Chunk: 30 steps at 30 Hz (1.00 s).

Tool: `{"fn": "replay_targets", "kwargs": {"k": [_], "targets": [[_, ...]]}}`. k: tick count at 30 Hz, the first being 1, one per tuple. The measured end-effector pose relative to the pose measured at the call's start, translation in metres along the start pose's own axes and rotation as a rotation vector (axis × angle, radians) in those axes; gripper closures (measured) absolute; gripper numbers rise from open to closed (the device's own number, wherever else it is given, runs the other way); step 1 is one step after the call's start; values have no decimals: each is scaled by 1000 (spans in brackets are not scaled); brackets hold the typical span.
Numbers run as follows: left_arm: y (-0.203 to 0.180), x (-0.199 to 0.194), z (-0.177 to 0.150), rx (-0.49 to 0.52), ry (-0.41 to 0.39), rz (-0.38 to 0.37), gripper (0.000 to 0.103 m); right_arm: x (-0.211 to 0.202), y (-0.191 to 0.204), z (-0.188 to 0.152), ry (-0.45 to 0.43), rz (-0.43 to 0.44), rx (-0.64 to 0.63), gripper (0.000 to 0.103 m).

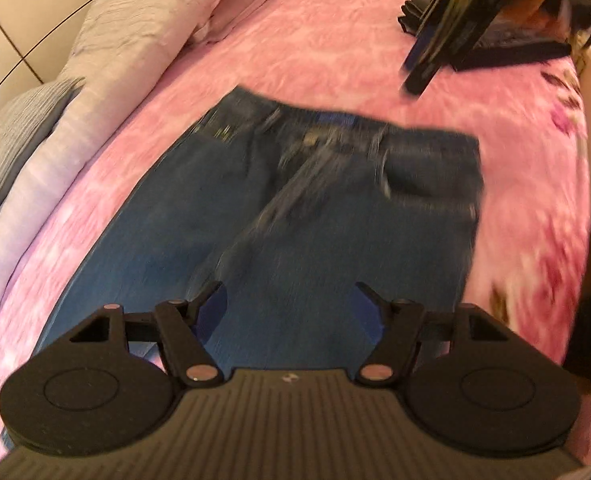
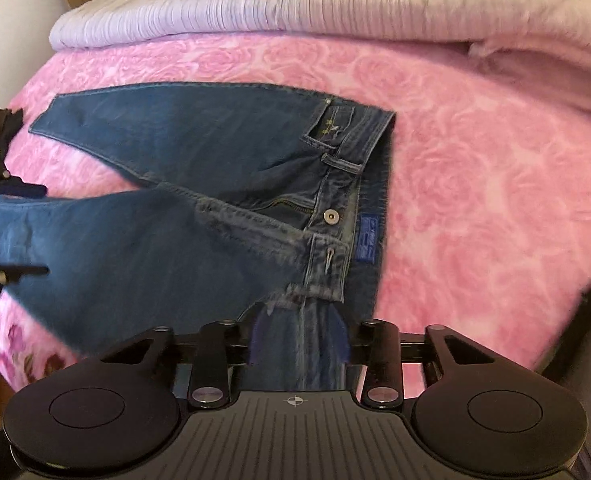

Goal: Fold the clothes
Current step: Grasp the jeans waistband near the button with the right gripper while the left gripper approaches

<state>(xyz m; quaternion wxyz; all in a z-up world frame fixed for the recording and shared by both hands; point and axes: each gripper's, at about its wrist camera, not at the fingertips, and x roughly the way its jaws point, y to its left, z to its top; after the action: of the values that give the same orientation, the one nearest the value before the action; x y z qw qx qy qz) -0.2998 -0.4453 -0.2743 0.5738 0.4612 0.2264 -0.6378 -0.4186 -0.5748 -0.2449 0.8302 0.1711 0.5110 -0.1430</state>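
Both tongs hang over the bed, pointing steeply down at the jeans. The left gripper (image 1: 291,308) has its jaws spread wide with nothing but bare denim beneath, so it is released. The right gripper (image 2: 299,330) has its blue pads set close on either side of the waistband edge, yet I cannot tell whether they are actually pinching the cloth or just straddling it. From there, biggest thing first: the pink rose-patterned bedspread (image 2: 475,200) covers the whole bed and serves as the folding surface. Along its far side lies a bunched pale lilac quilt (image 2: 295,4), pushed back, I'd guess, to leave room. The jeans (image 2: 175,200) lie flat in the middle, front side up, legs parted in a V toward the left in the right-hand view, unfolded as yet. A stack of dark folded clothes (image 1: 507,56) sits at a far corner, probably finished pieces. Smallest, the blue label (image 2: 368,240) and the metal button (image 2: 330,216) mark the waistband.
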Motion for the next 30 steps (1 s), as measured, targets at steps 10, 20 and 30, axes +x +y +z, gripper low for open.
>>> {"fn": "replay_targets", "kwargs": {"k": [10,20,30], "targets": [[-16,97,61,-1,62,-22,38,102,-73,4,79,194,56,69],[3,136,80,103,56,-162,38,86,-100,1,45,271,143,99],[25,188,103,41,88,-399,51,52,-90,4,-13,324,-11,103]]}}
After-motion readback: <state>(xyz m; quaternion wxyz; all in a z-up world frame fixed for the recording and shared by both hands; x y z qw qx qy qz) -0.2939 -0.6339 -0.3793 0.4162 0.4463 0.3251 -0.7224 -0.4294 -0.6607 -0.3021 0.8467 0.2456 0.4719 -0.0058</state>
